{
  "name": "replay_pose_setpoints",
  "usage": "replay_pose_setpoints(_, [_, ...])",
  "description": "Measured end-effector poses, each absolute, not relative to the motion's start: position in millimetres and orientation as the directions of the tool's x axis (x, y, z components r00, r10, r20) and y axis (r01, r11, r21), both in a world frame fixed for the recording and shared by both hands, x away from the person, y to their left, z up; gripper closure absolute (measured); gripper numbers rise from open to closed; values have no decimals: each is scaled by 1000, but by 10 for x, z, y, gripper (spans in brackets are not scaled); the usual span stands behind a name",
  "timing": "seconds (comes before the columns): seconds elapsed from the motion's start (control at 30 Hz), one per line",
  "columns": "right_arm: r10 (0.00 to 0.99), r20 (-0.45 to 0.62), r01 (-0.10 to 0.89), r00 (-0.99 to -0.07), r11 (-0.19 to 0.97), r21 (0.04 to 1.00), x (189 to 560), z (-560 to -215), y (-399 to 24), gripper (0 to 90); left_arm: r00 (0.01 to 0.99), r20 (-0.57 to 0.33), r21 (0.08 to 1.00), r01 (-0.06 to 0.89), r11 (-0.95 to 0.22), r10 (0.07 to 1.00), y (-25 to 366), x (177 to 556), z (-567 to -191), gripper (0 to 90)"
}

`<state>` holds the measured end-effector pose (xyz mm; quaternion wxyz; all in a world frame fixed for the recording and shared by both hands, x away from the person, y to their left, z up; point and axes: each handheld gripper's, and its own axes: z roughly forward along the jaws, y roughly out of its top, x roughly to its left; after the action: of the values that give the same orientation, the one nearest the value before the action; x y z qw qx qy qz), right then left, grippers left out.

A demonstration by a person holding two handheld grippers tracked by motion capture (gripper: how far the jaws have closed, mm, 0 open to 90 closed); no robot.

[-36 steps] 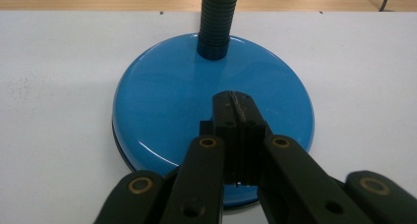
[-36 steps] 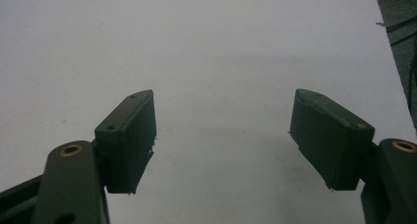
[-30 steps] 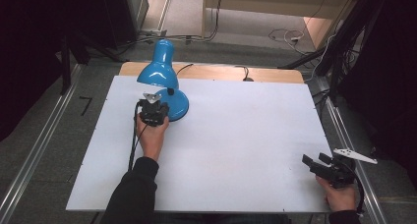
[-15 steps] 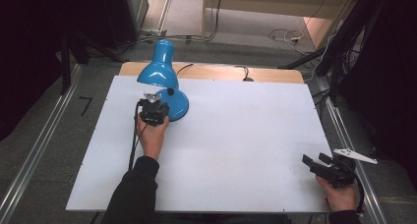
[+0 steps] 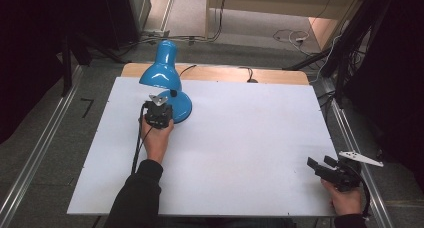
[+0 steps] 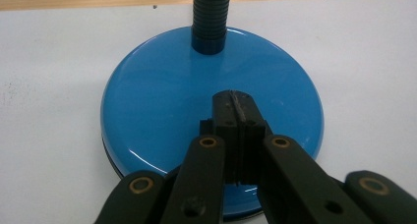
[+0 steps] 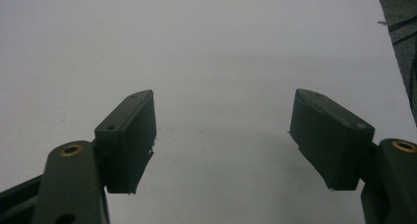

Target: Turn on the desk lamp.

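Nothing has visibly moved since the earlier frames: both hands and the lamp stay where they were. Nearest to the person, the right gripper [image 5: 320, 166] rests at the near right corner of the white table [image 5: 250, 138], and in its own view the jaws stand wide apart with only bare surface between them. It is well apart from the lamp.

Farther out on the left side, the left gripper [image 6: 235, 108] has its jaws pressed together with nothing between them. Their tips are over the blue lamp base [image 6: 162, 101], and I cannot tell if they touch it. In the high view this gripper [image 5: 161, 105] is at the near edge of the base.

My judgement is that the step in hand is to press or push on the base, perhaps a switch, though no switch is visible. To do it well, the tips should come down straight, so the smooth disc does not slide.

The desk lamp [image 5: 162, 78] stands at the far left of the table. Its black neck [image 6: 210, 17] rises from the far part of the base, and the shade [image 5: 161, 70] has its long axis running roughly away from the person, with the wide mouth toward the near side.
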<state>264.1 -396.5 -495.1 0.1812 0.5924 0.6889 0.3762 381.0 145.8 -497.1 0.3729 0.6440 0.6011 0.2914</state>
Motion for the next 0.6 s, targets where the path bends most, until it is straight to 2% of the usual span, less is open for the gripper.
replay_pose_setpoints(0.6, [953, 193, 681, -235, 20, 732, 2644, -4953, -3955, 241, 118, -69, 833, 553, -8, 991, 1474, 3806, -4976, 900])
